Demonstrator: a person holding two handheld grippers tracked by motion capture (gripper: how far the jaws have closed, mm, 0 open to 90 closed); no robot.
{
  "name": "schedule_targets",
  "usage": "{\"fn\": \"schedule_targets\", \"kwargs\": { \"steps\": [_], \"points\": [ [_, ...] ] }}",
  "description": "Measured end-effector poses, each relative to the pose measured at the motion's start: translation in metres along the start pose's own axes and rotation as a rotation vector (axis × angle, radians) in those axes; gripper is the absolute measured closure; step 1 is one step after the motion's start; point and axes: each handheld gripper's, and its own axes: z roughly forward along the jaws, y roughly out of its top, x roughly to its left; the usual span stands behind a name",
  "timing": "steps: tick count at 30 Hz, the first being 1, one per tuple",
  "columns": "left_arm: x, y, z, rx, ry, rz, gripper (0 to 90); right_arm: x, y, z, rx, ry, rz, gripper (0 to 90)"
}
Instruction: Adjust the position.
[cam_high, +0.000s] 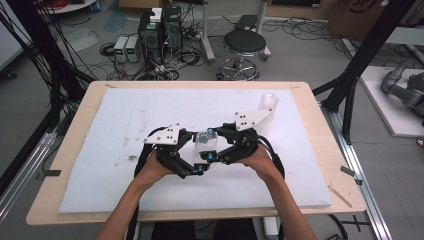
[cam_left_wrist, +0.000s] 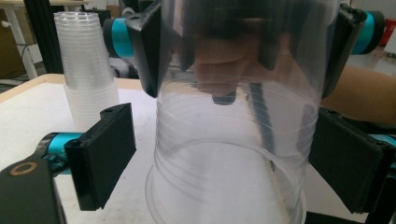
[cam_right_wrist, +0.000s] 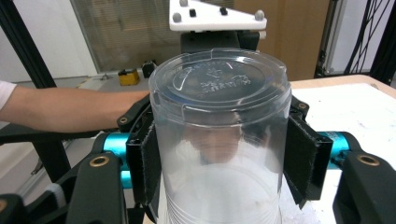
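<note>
A clear plastic cup (cam_high: 206, 142) stands upside down on the white foam board (cam_high: 115, 170), with both grippers around it. In the right gripper view the cup (cam_right_wrist: 219, 140) has its embossed base up, and my right gripper (cam_right_wrist: 224, 161) is shut on it, both pads pressed to its wall. In the left gripper view my left gripper (cam_left_wrist: 224, 156) is open around the lower part of the cup (cam_left_wrist: 233, 154). Its left jaw stands clear of the wall and its right jaw is close beside it. The right gripper's jaws hold the cup higher up. In the high view, left gripper (cam_high: 198, 152) and right gripper (cam_high: 212, 144) meet at the cup.
A tall stack of clear cups (cam_high: 267, 106) stands on the board at the back right, seen as the stack (cam_left_wrist: 88, 70) in the left gripper view. The wooden table (cam_high: 327, 165) rims the board. A stool (cam_high: 244, 45) and electronics boxes (cam_high: 160, 30) sit on the floor beyond.
</note>
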Motion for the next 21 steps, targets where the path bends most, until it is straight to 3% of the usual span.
{"fn": "schedule_targets", "kwargs": {
  "steps": [8, 17, 21],
  "points": [
    [-0.0007, -0.0006, -0.0005, -0.01, -0.013, 0.025, 22.6, -0.0007, -0.0008, 0.0005, -0.009, 0.008, -0.001, 37.2],
    [-0.0012, -0.0036, -0.0004, -0.012, -0.014, 0.016, 22.9, -0.0006, -0.0007, -0.0007, -0.024, 0.008, 0.0, 37.4],
    [-0.0019, -0.0032, -0.0011, -0.014, -0.017, 0.034, 28.0, -0.0008, -0.0015, -0.0011, -0.026, 0.009, 0.007, 37.4]
  ]
}}
